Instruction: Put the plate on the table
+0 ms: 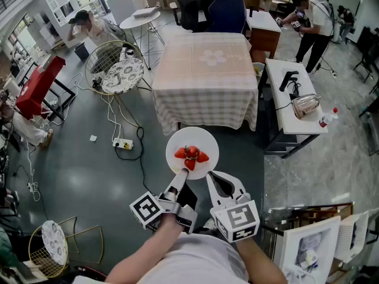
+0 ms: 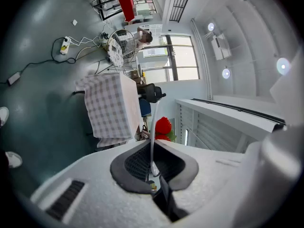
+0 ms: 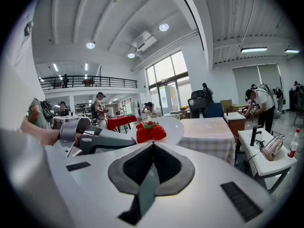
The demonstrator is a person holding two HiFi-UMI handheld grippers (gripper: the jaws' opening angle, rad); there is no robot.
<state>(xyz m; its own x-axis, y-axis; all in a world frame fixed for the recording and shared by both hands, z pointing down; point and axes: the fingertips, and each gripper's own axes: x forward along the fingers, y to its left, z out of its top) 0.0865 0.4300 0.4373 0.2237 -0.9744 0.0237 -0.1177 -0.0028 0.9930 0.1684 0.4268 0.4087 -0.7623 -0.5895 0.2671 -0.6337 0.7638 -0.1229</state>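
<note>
A white plate (image 1: 192, 142) carrying several strawberries (image 1: 190, 155) is held in the air in front of the table with the checked cloth (image 1: 204, 76). My left gripper (image 1: 180, 174) is shut on the plate's near rim. In the left gripper view the rim (image 2: 153, 122) runs edge-on between the pads, with strawberries (image 2: 163, 126) and the table (image 2: 109, 108) beyond. My right gripper (image 1: 212, 176) is shut and empty, just right of the left one, its tips by the plate's edge. Seen from the right gripper (image 3: 153, 145), the plate (image 3: 175, 126) and strawberries (image 3: 150, 131) lie just ahead.
A white side table (image 1: 284, 123) with a toaster (image 1: 305, 105) stands to the right. A power strip (image 1: 122, 142) and cables lie on the floor at left, near a wire chair (image 1: 115, 70). Black chairs (image 1: 201, 5) stand behind the table. People are at the room's edges.
</note>
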